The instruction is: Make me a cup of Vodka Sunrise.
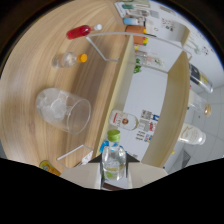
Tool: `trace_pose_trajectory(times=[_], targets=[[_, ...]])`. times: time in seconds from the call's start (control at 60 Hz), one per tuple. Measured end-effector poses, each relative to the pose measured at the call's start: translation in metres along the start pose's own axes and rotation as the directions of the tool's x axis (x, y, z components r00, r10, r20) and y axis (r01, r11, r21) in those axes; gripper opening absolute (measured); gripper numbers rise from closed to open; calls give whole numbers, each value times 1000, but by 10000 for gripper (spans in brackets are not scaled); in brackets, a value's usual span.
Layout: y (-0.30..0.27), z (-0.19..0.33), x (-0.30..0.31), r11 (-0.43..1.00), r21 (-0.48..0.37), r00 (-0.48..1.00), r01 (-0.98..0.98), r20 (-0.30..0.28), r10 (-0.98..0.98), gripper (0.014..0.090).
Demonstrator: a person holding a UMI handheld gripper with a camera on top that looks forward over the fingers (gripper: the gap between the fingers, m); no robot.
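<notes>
Glass (pixel 64 110), the tumbler meant to receive the drink, holds ice and sits on the wooden bench (pixel 30 60), well apart from the hand-held gripper (pixel 114 172) and off to one side of it. The whole view is rotated, so the tumbler appears to lie sideways.

Hand-held gripper: its fingers are closed on a small clear bottle with a green cap (pixel 114 159), one pale finger pressing each flank. The cap points away from the camera and looks still fitted. Whether the bottle is raised off the bench or resting on it cannot be told.

Beyond the green-capped bottle, on the far side from the tumbler, a larger clear bottle with a red-and-white label (pixel 125 121) stands on a white surface. Past the tumbler, a small clear bottle (pixel 65 60) lies with an orange cap (pixel 83 58) beside it, and further on is a bottle of red liquid (pixel 79 32). A thin wire frame (pixel 102 47) crosses the bench near these.

Risks, as judged:
- Smooth rounded bottle walls may slip in the fingers if the grip is light.
- Tipping over the tumbler with the cap on yields no pour; if it is loose, liquid may spill early.
- Travel towards the tumbler could clip its rim and scatter ice.
</notes>
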Motion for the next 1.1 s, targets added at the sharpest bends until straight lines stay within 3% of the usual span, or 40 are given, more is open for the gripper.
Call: trace_pose_trajectory(times=[0.15, 0.267, 0.4, 0.483, 0.617, 0.967, 1.1], targets=[[-2, -13, 35, 872, 78, 874, -483, -5, 485, 349], [5, -25, 63, 564, 161, 575, -810, 29, 817, 352], [15, -28, 63, 181, 191, 209, -965, 134, 969, 352], [20, -20, 39, 12, 151, 39, -988, 178, 983, 351], [15, 1, -21, -117, 40, -107, -992, 204, 973, 351], [-5, 42, -139, -235, -187, -272, -954, 208, 940, 349], [-9, 46, -163, -238, -235, -287, -942, 198, 937, 351]])
